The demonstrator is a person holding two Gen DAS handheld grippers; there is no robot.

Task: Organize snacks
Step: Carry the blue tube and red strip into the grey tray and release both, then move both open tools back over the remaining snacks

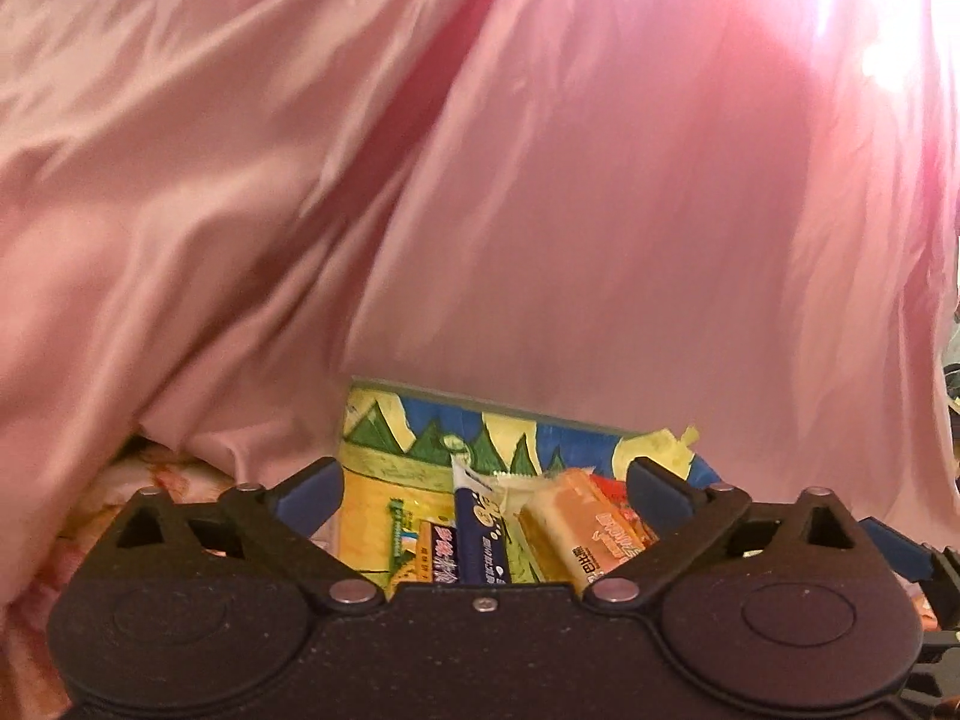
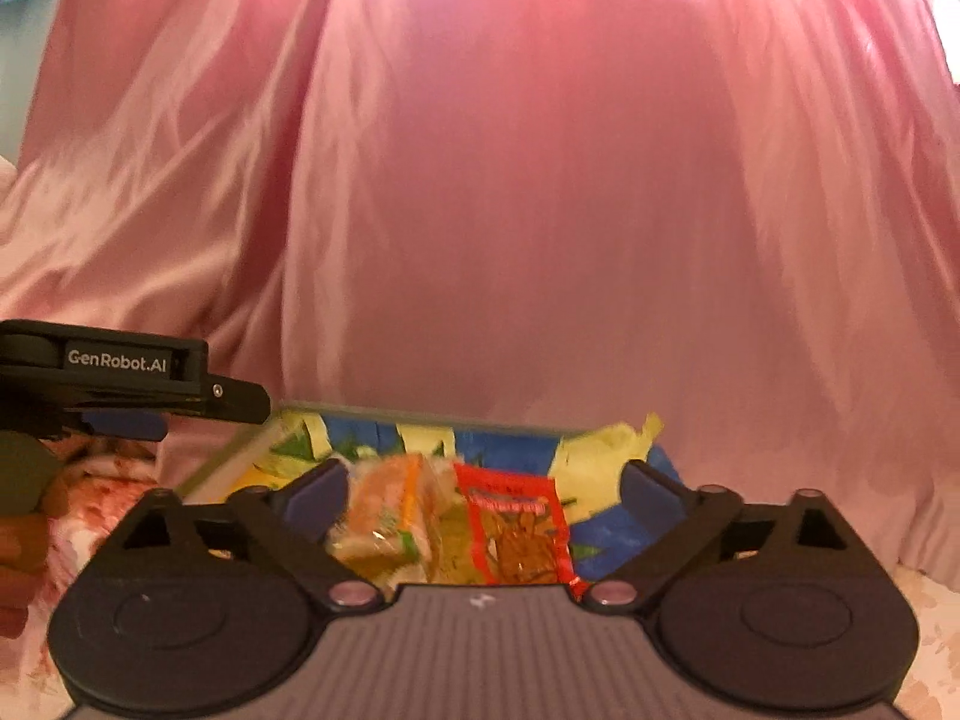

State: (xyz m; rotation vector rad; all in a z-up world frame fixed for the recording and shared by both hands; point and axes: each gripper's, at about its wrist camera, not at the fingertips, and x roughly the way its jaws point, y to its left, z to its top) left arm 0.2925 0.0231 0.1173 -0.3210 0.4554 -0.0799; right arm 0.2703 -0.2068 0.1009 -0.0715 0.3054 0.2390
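Snacks in a colourful box (image 1: 384, 468) with painted green trees, blue sky and yellow patches, set down low on a flowery cloth (image 1: 36, 648) in front of a big pink shiny sheet (image 1: 480, 180). Inside the box, seen from the left wrist: a dark blue packet (image 1: 477, 534) standing up, an orange packet (image 1: 591, 531) leaning just right of it, a small orange pack with writing (image 1: 435, 558) on its left, and a green and yellow wrapper (image 1: 399, 531) further left. Same box (image 2: 606, 468) from the right wrist, with a blurry orange and green packet (image 2: 390, 516) next to a red packet (image 2: 519, 528), both inside it. Torn yellow paper sticking up at the box's far right corner.

Left gripper (image 1: 483, 489) open wide, blue pads far apart, nothing held, packets showing in the gap behind it. Right gripper (image 2: 483, 489) open wide too, nothing between its pads. Left gripper also seen from its side at the left edge of the right wrist view, a little above the box's left corner, a hand (image 2: 21, 546) under it.
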